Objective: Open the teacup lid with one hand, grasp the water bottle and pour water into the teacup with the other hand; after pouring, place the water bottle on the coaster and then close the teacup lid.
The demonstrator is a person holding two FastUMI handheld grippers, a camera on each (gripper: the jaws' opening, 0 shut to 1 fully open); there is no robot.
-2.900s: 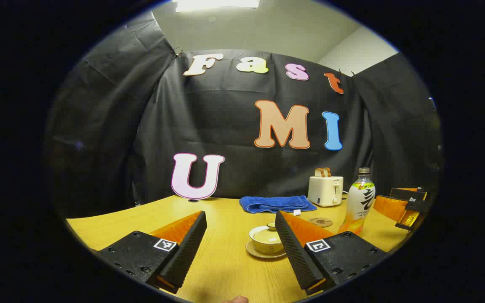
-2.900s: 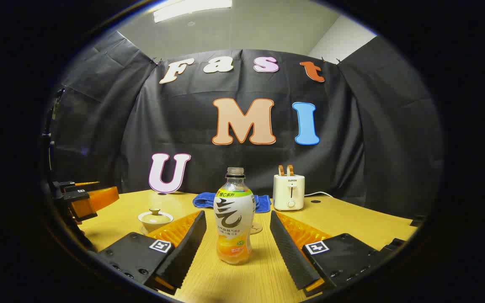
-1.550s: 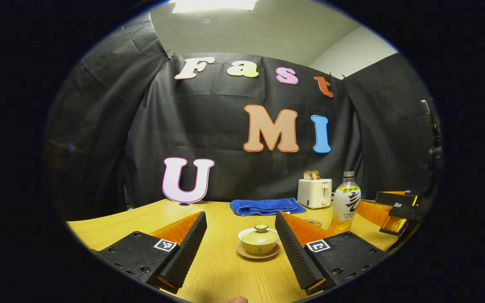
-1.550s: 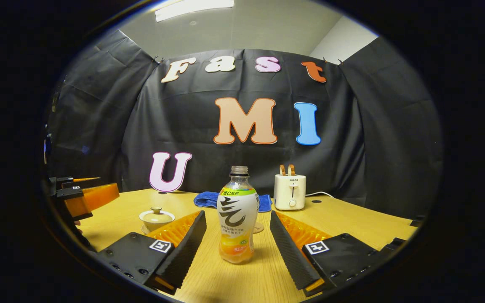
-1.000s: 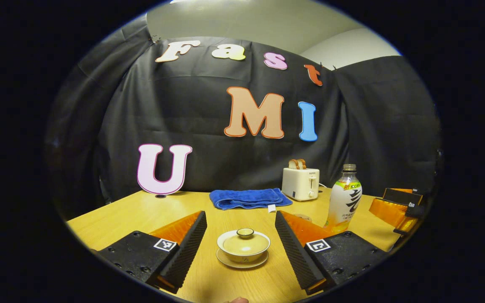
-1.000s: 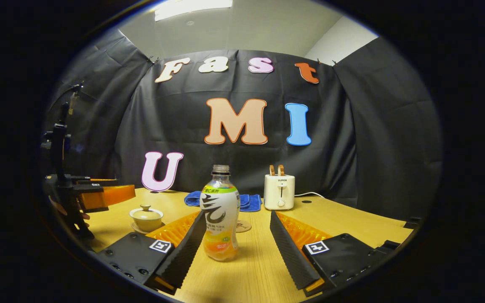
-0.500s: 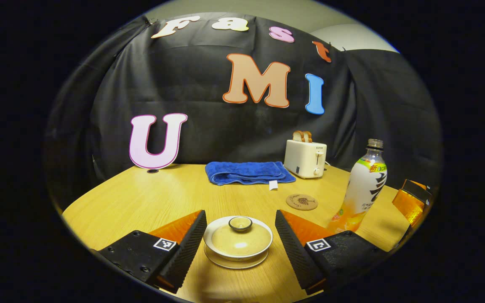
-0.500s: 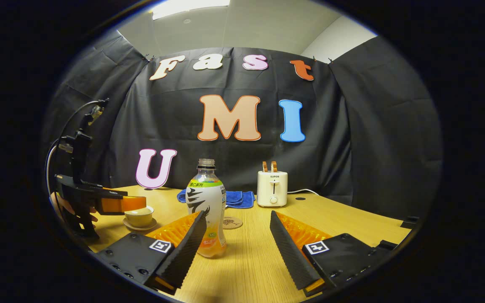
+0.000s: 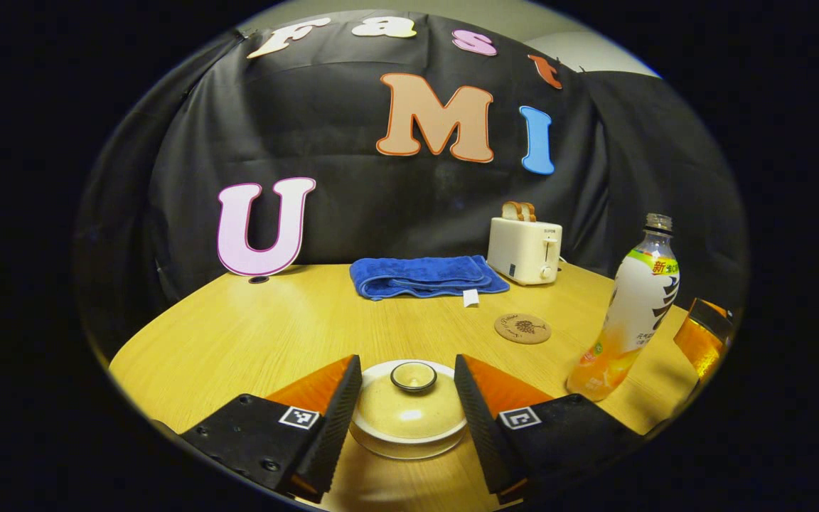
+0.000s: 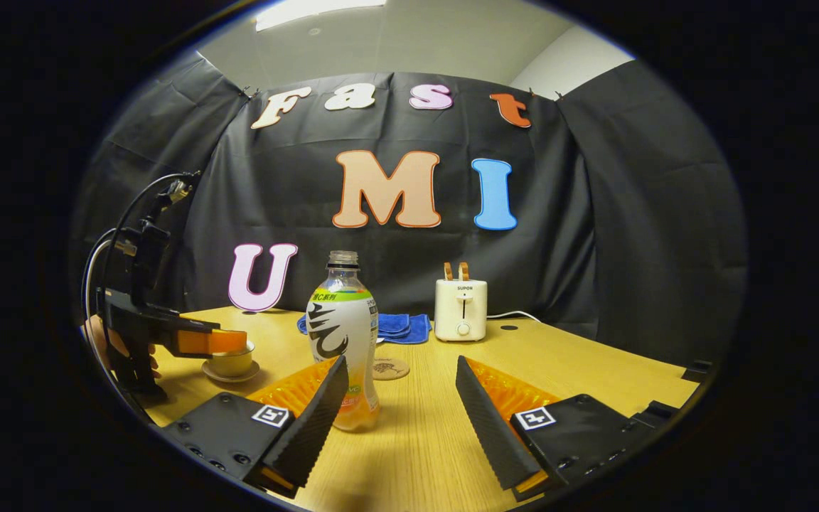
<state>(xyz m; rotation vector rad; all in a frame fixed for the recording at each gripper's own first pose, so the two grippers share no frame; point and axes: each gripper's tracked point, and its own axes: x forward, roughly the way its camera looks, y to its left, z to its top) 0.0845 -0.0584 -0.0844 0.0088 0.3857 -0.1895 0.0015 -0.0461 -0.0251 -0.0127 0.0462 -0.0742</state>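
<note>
Brought left gripper [image 9: 408,387] down, narrowed around teacup lid [image 9: 410,407], not yet gripping. Right gripper [image 10: 401,398] open beside water bottle [image 10: 343,334].

- One teacup [image 9: 409,427], with one lid [image 9: 409,398] on it and one saucer [image 10: 230,373] under it.
- One water bottle [image 10: 342,334], standing uncapped.
- One round coaster [image 9: 522,328].
- One folded blue towel [image 9: 427,276] (a small white tag hangs at its near edge).
- One toaster [image 9: 525,242], with two slices of bread [image 9: 519,210] standing up out of it.
- One wooden table [image 9: 253,334] under everything.
- Two grippers: the left gripper [image 9: 408,380] and the right gripper [image 10: 401,384], two fingers each.
</note>
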